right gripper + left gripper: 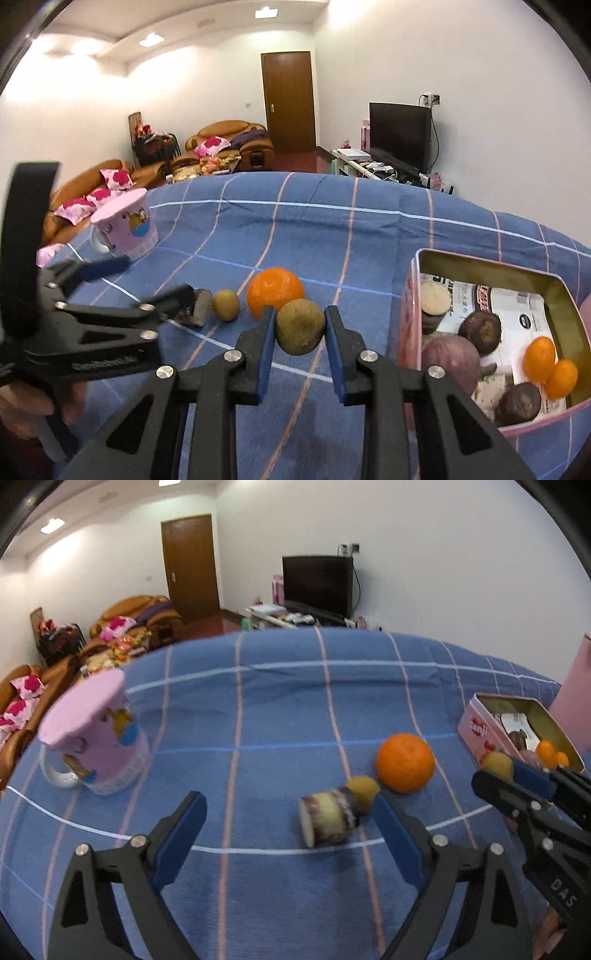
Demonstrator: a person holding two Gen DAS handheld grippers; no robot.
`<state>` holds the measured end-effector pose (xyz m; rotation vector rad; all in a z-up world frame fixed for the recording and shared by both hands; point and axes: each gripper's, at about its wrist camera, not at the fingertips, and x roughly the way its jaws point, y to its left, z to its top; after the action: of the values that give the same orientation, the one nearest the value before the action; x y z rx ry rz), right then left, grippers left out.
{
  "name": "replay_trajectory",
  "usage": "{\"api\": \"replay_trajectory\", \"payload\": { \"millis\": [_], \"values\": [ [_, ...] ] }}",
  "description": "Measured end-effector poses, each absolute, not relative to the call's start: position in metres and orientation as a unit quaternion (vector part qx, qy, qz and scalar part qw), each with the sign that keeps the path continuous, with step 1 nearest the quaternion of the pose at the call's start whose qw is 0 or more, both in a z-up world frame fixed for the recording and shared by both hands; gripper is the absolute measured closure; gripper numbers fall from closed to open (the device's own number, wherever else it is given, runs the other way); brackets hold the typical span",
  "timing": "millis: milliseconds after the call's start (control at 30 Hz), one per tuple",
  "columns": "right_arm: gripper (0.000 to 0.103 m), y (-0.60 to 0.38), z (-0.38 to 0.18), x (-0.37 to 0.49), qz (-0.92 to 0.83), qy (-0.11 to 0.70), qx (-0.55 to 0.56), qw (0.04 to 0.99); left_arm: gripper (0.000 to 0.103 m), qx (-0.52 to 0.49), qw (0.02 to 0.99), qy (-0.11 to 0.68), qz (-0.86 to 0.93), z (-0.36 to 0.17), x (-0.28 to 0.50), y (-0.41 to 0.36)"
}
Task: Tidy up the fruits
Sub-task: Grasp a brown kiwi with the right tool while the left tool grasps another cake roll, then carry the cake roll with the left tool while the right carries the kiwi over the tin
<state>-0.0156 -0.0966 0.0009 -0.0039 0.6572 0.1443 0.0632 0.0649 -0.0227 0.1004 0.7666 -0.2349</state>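
Observation:
My right gripper (300,325) is shut on a brown kiwi (301,326) and holds it above the blue checked cloth, left of the pink tin (406,295). The tin holds two small oranges (539,360), dark round fruits and a cut purple piece. A large orange (275,293) and a small kiwi (226,304) lie on the cloth behind. My left gripper (290,812) is open, its fingers either side of a cut purple-skinned piece (328,818). The small kiwi (364,788) and large orange (405,762) lie just beyond it. The right gripper (517,771) shows at the right.
A pink lidded cup (92,734) stands on the cloth at the left; it also shows in the right wrist view (127,229). A pink box (576,701) stands behind the tin (476,731). Sofas, a door and a television lie beyond the table.

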Motion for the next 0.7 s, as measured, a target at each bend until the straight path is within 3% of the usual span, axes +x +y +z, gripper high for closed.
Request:
{"api": "replay_trajectory", "payload": {
  "millis": [200,367,467,500,700],
  "values": [
    [0.075,-0.100,0.003,-0.013,0.072,0.324,0.010,0.943,0.019,0.048,0.891,0.439,-0.107,-0.044,0.080,0.058],
    [0.075,-0.102,0.001,-0.009,0.076,0.329,0.017,0.941,0.031,0.033,0.896,0.432,-0.102,-0.040,0.077,0.062],
    [0.075,-0.103,0.001,-0.008,0.075,0.331,0.019,0.940,0.063,0.033,0.897,0.425,-0.117,-0.036,0.072,0.061],
    [0.075,-0.103,0.001,-0.008,0.075,0.332,0.021,0.940,0.070,0.036,0.898,0.422,-0.120,-0.035,0.069,0.059],
    [0.075,-0.108,0.004,-0.013,0.077,0.315,0.032,0.946,0.070,0.037,0.918,0.383,-0.094,-0.022,0.054,0.064]
  ]
}}
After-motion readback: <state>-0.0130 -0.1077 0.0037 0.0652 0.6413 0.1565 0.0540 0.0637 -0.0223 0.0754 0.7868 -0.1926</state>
